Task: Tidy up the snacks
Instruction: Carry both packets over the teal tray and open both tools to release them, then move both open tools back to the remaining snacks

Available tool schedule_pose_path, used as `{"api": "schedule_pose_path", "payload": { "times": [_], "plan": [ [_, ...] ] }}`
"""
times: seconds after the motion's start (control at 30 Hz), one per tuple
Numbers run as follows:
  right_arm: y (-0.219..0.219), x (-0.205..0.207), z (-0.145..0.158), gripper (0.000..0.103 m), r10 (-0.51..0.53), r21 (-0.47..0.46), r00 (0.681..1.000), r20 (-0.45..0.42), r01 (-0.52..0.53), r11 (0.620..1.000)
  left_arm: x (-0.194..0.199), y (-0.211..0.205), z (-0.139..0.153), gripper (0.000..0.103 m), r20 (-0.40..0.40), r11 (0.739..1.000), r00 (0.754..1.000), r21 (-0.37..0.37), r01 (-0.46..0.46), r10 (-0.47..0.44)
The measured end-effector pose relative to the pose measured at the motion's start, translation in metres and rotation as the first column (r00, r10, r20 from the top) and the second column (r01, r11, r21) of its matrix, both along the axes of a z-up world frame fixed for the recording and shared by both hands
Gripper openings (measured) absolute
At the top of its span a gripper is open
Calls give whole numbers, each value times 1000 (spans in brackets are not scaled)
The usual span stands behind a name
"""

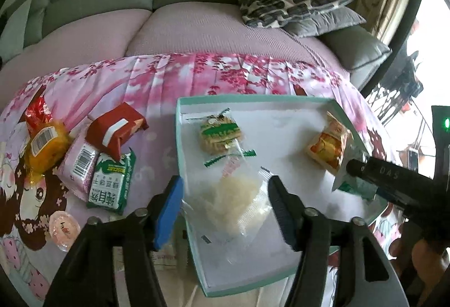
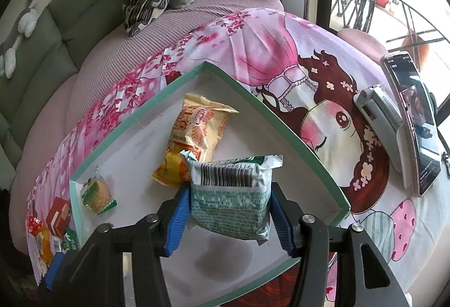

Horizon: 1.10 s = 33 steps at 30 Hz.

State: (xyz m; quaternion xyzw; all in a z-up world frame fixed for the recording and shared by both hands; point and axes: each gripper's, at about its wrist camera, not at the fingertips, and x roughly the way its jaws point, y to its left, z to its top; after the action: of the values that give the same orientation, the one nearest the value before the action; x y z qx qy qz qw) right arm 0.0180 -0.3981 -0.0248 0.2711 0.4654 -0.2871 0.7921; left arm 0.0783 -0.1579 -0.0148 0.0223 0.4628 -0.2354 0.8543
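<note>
A shallow white box with a teal rim (image 1: pixel 180 138) (image 2: pixel 284 121) lies on the pink cloth. In it are a green-labelled biscuit packet (image 1: pixel 220 134) (image 2: pixel 97 193), an orange-yellow snack bag (image 1: pixel 329 145) (image 2: pixel 194 135) and a clear pack of pale crackers (image 1: pixel 239 203). My left gripper (image 1: pixel 225 211) is open, its fingers on either side of the clear pack, just above it. My right gripper (image 2: pixel 229 214) is shut on a green-and-white snack pack (image 2: pixel 232 194) and holds it above the box's near part; it also shows at the right of the left wrist view (image 1: pixel 354 183).
Left of the box lie several loose snacks: a red carton (image 1: pixel 115 129), a green biscuit pack (image 1: pixel 112 183), a pink pack (image 1: pixel 78 169), an orange pack (image 1: pixel 46 146), a jelly cup (image 1: pixel 63 225). A phone (image 2: pixel 416 121) and silver device (image 2: pixel 379 115) lie right. Sofa behind.
</note>
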Motion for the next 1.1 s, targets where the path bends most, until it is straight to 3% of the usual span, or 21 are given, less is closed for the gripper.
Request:
{"api": "schedule_pose_path", "payload": {
  "times": [0.33, 0.57, 0.63, 0.67, 0.83, 0.93, 1.1],
  "plan": [
    [11, 8, 3, 67, 50, -9, 999, 5, -50, 999, 24, 46, -4, 78, -58, 978, 979, -63, -197, 193],
    [28, 18, 4, 79, 115, -24, 993, 5, -115, 993, 37, 88, -8, 81, -48, 924, 923, -12, -382, 381],
    [35, 22, 6, 79, 139, -33, 990, 6, -139, 990, 39, 99, -10, 85, -44, 905, 904, 14, -424, 424],
    [40, 23, 6, 79, 151, -37, 988, 5, -151, 988, 41, 105, -11, 92, -42, 894, 893, 31, -446, 447],
    [60, 33, 8, 83, 219, -46, 976, 4, -218, 975, 44, 130, -13, 95, -11, 855, 857, 77, -512, 514],
    [74, 38, 10, 103, 259, -65, 966, 9, -258, 964, 45, 144, -11, 97, 17, 836, 841, 95, -540, 541],
    [94, 45, 15, 103, 318, -79, 948, 18, -316, 946, 45, 167, -8, 99, 46, 810, 817, 107, -577, 575]
  ]
}}
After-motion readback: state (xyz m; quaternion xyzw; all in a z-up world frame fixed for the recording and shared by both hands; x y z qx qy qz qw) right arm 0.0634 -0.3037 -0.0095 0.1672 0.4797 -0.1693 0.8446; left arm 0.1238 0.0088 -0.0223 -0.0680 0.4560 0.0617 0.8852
